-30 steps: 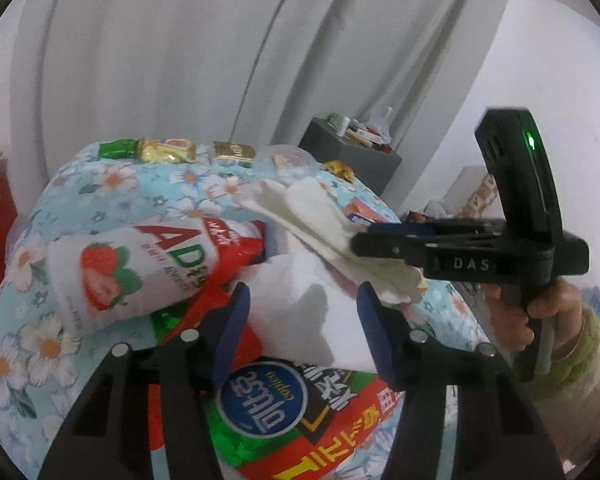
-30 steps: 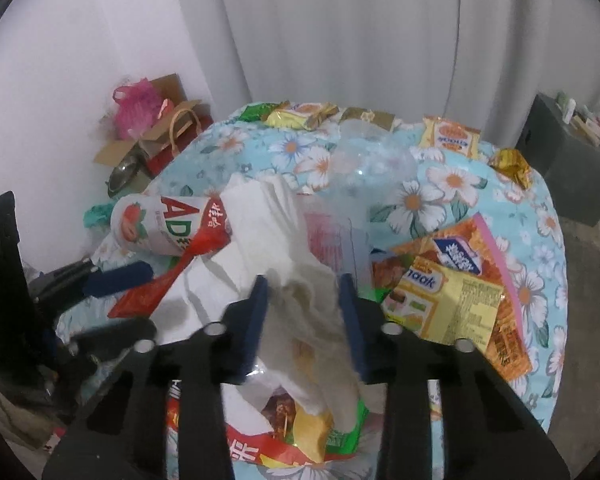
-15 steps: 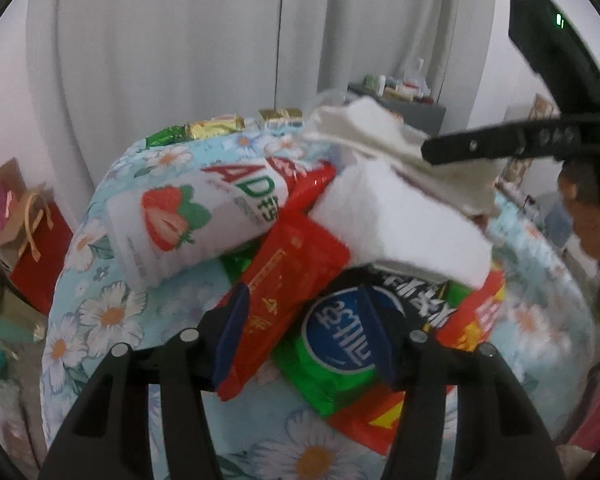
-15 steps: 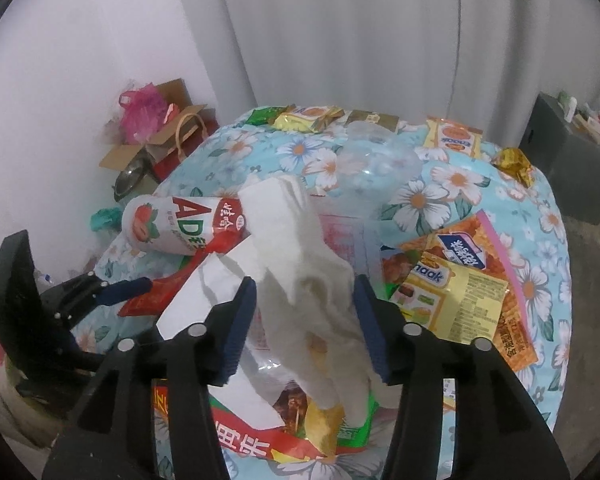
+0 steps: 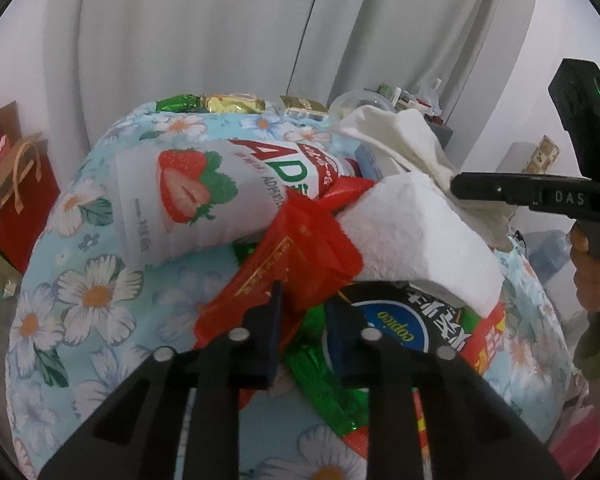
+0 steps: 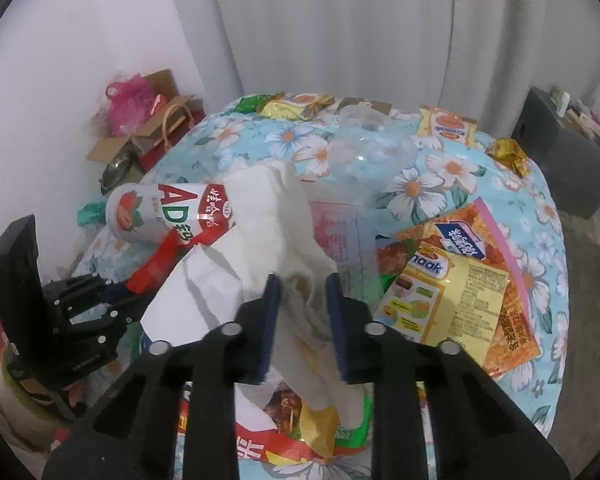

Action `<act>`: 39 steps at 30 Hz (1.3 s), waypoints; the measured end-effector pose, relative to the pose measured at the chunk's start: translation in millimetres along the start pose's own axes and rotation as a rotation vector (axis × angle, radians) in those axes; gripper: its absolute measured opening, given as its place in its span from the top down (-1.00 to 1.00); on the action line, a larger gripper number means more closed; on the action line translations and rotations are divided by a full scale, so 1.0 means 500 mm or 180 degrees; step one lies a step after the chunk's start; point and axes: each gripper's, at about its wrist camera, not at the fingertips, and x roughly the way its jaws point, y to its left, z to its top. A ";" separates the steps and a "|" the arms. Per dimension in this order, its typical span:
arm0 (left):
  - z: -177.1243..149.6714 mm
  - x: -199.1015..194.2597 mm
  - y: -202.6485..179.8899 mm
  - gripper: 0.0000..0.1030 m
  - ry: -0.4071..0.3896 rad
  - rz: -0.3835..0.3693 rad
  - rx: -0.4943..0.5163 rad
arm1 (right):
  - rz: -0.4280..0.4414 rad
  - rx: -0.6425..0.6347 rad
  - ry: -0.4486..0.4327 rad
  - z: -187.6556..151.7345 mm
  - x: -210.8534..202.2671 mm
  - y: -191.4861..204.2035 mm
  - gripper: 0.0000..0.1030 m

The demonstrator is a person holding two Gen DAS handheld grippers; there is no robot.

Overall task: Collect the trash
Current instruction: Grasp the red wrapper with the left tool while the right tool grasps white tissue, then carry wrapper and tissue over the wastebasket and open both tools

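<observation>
A pile of trash lies on a round table with a floral cloth (image 5: 84,304). My left gripper (image 5: 302,312) is shut on the edge of a red wrapper (image 5: 296,256) that lies under a white strawberry bottle (image 5: 204,196). My right gripper (image 6: 300,292) is shut on a crumpled white tissue (image 6: 276,216) and holds it over the pile; it shows at the right of the left wrist view (image 5: 520,196). A second white tissue (image 5: 420,240) lies on a red and green noodle packet (image 5: 404,332). The left gripper shows at the left of the right wrist view (image 6: 112,300).
Snack packets (image 6: 452,292) lie at the right of the table. Candy wrappers (image 6: 296,106) and a clear plastic lid (image 6: 372,148) lie at the far edge. A cardboard box and paper bag (image 6: 156,132) stand on the floor at left. A dark cabinet (image 6: 568,152) stands at right.
My left gripper has pulled back and to the left and closed on the red wrapper. My right gripper has narrowed on the white tissue and holds it a little higher.
</observation>
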 end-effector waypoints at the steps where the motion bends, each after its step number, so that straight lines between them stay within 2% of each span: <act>1: 0.000 -0.004 -0.001 0.73 -0.0019 0.0001 0.0002 | 0.0011 0.0030 -0.0019 -0.001 -0.003 -0.002 0.78; 4: 0.002 -0.016 0.000 0.80 -0.0076 0.0009 0.0009 | 0.0025 0.0110 -0.0077 0.000 -0.015 -0.010 0.85; 14: 0.000 -0.090 -0.004 0.85 -0.0267 -0.0009 -0.0001 | 0.0062 0.0314 -0.0351 -0.004 -0.087 -0.010 0.88; 21: 0.006 -0.158 -0.013 0.85 -0.0458 -0.0104 -0.0032 | 0.0276 0.0503 -0.0640 -0.007 -0.162 -0.020 0.90; 24: 0.015 -0.196 -0.027 0.85 -0.0562 -0.0181 -0.0029 | 0.0457 0.0584 -0.0832 -0.010 -0.208 -0.027 0.90; 27: 0.021 -0.229 -0.044 0.85 -0.0660 -0.0240 0.0000 | 0.0498 0.0620 -0.1054 -0.016 -0.263 -0.031 0.90; 30: 0.034 -0.254 -0.068 0.85 -0.0742 -0.0369 0.0027 | 0.0524 0.0658 -0.1283 -0.032 -0.323 -0.036 0.90; 34: 0.058 -0.274 -0.115 0.85 -0.0779 -0.0671 0.0067 | 0.0502 0.0799 -0.1500 -0.069 -0.390 -0.062 0.90; 39: 0.092 -0.259 -0.197 0.85 -0.0613 -0.1151 0.0133 | 0.0455 0.1089 -0.1673 -0.141 -0.444 -0.117 0.90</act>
